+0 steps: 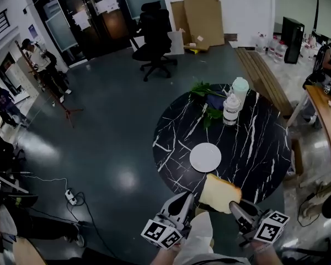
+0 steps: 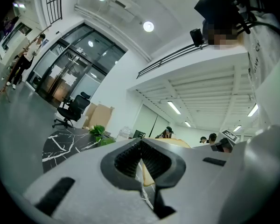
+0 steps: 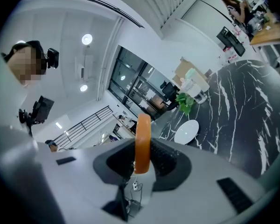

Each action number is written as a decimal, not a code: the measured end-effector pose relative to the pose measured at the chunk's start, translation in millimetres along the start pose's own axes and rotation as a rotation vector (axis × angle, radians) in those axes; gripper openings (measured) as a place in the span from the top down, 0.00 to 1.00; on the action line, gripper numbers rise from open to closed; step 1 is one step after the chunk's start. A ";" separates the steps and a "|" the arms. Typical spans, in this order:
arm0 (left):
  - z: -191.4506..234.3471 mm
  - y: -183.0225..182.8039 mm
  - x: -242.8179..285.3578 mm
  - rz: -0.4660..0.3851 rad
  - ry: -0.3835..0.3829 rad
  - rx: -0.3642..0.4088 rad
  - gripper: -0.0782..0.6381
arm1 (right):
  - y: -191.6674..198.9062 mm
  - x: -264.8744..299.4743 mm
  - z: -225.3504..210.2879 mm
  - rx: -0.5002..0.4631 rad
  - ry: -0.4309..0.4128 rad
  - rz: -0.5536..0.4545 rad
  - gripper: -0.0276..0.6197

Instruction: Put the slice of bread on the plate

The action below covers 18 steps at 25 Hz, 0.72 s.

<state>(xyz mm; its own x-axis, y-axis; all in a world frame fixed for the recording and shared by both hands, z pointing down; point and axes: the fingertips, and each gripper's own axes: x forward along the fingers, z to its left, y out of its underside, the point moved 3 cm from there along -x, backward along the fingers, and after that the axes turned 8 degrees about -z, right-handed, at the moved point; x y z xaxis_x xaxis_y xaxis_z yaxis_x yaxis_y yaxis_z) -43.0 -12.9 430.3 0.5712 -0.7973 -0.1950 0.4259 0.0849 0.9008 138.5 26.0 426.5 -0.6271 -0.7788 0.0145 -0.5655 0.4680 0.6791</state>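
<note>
A thick slice of bread (image 1: 219, 192) with a tan crust hangs over the near rim of the round black marble table (image 1: 254, 148). My right gripper (image 1: 235, 207) is shut on it from the right. In the right gripper view the crust edge (image 3: 143, 141) stands upright between the pads of the right gripper (image 3: 142, 157). A white plate (image 1: 205, 157) lies empty just beyond the bread, and it also shows in the right gripper view (image 3: 186, 131). My left gripper (image 1: 188, 199) sits just left of the bread, its jaws together with nothing in them (image 2: 141, 164).
At the table's far side stand a white jar (image 1: 231, 110), a mint-lidded tumbler (image 1: 240, 87) and green leaves (image 1: 207, 90). A black office chair (image 1: 154, 37) and cardboard (image 1: 201, 15) are beyond. A power strip (image 1: 71, 196) lies on the floor at left.
</note>
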 end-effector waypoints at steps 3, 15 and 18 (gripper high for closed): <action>19.2 -1.0 27.7 0.001 0.015 0.011 0.88 | -9.6 25.4 -15.7 0.009 0.011 0.004 0.82; 106.7 8.5 101.5 -0.005 -0.028 0.009 0.88 | -23.4 128.9 -93.0 0.123 0.063 0.035 0.82; 122.7 17.8 109.0 0.007 -0.039 -0.003 0.88 | -20.0 151.1 -115.6 0.185 0.090 0.027 0.82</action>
<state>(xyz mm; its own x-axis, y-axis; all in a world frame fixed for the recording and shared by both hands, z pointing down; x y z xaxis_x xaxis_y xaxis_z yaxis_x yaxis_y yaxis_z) -59.2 -171.6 472.7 0.5463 -0.8195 -0.1730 0.4238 0.0922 0.9011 117.0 -149.4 499.9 -0.5980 -0.7950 0.1019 -0.6431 0.5518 0.5310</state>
